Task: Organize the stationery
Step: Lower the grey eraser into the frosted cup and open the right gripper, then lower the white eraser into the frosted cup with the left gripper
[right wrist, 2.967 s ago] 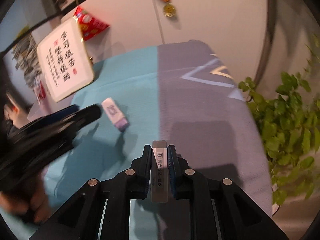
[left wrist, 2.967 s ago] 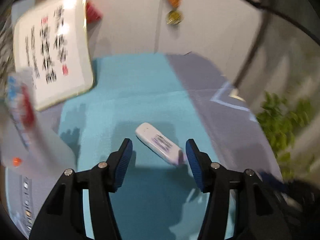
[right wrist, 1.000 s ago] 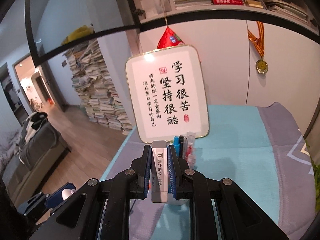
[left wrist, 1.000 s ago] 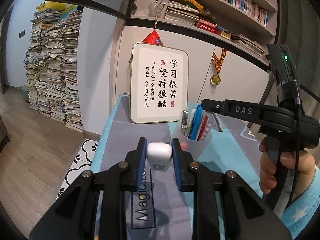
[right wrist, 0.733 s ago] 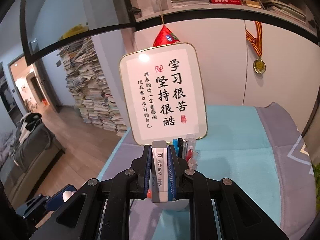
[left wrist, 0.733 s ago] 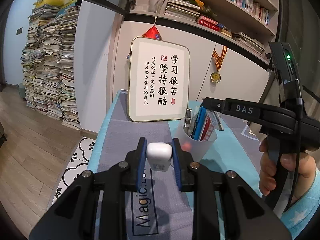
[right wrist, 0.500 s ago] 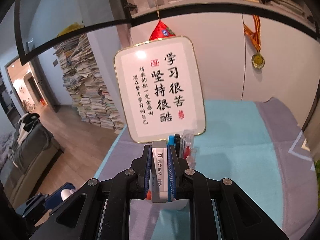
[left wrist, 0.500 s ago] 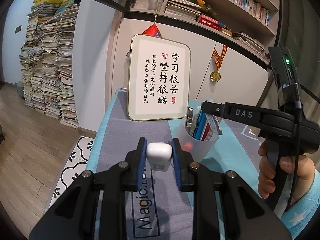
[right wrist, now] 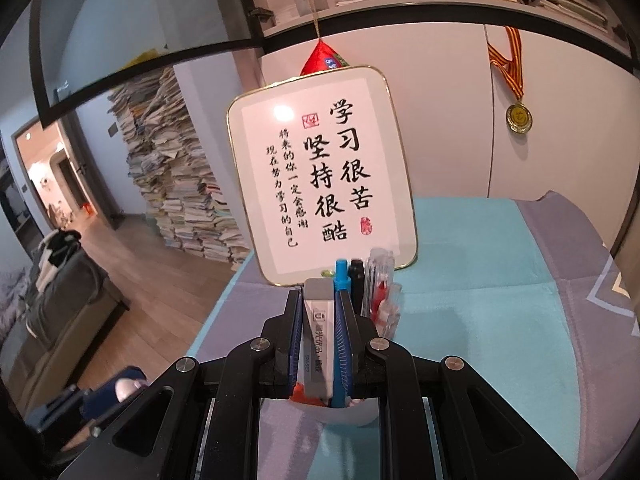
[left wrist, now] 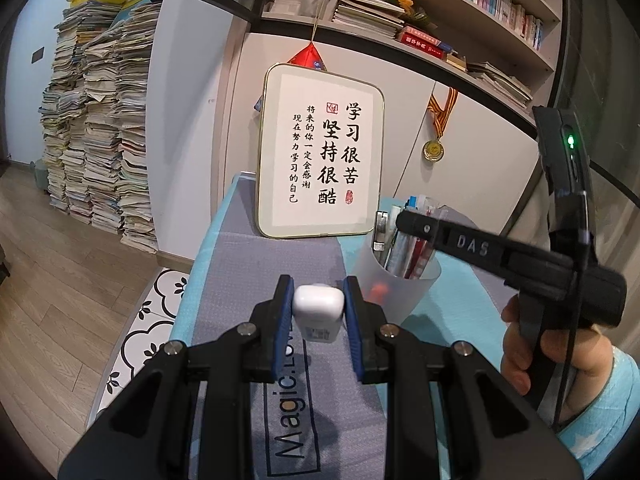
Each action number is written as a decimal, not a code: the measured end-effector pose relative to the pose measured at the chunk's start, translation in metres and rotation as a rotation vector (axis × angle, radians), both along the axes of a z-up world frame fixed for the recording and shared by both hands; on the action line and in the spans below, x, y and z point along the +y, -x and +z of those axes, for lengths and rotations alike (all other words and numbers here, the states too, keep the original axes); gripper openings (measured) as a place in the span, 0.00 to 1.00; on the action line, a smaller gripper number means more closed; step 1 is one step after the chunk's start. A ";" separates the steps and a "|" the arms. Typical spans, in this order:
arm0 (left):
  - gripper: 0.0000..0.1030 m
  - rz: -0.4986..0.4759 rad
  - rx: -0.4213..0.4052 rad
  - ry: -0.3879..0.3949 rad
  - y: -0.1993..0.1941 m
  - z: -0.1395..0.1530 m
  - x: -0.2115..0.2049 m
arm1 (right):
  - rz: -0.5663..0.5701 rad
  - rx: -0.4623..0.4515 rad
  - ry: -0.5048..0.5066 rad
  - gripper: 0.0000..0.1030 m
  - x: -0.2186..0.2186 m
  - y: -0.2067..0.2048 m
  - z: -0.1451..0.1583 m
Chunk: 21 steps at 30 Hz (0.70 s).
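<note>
Left wrist view first: "Magic.Lo" is read in dark letters on the grey cloth [left wrist: 256,288] spread over the surface, the rest of the word being hidden by the left hand-held gripper [left wrist: 318,312]. Its blue-padded jaws are closed to a narrow gap around a rounded white eraser [left wrist: 319,306], whose small printed label is too fine to be read. Just right of it and a little farther off, a frosted translucent plastic cup [left wrist: 400,284] is seen on the surface, packed with upright pens. "DAS" is stamped on the black bar of the right hand-held gripper [left wrist: 404,218], which is held over the cup's rim.

Right wrist view now: a flat grey-and-white eraser [right wrist: 319,320] is pinched on edge between the right hand-held gripper's [right wrist: 319,312] ribbed blue pads, jaws nearly together, directly above the cup [right wrist: 352,414]. Chinese print runs down its sleeve with a small word that appears to be "ERASER". A blue pen [right wrist: 341,276] stands just right of it. At the far side, a gold-rimmed board [right wrist: 322,172] reading 学习很苦 坚持很酷 is seen leaning upright.
</note>
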State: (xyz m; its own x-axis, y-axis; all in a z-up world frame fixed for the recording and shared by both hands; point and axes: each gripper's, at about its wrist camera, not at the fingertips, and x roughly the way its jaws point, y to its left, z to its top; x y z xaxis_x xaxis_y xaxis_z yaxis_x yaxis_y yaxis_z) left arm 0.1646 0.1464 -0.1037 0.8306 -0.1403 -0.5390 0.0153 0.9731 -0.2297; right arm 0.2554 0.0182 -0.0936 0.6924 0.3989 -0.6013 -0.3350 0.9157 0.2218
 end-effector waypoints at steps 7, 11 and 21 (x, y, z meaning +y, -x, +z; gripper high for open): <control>0.23 -0.013 0.006 -0.005 -0.003 0.000 -0.004 | 0.005 0.024 0.002 0.17 -0.007 0.001 -0.004; 0.23 -0.017 0.009 -0.008 -0.004 -0.001 -0.006 | 0.004 0.042 0.012 0.17 -0.010 0.003 -0.007; 0.23 -0.027 0.002 -0.017 -0.004 0.002 -0.013 | 0.011 0.044 0.029 0.18 -0.018 0.013 -0.005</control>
State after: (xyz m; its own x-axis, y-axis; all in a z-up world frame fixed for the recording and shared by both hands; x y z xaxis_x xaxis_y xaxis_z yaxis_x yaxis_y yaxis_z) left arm 0.1690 0.1338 -0.1015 0.8255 -0.1532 -0.5432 0.0412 0.9762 -0.2127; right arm 0.2424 0.0002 -0.0987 0.6602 0.3886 -0.6428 -0.3359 0.9182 0.2102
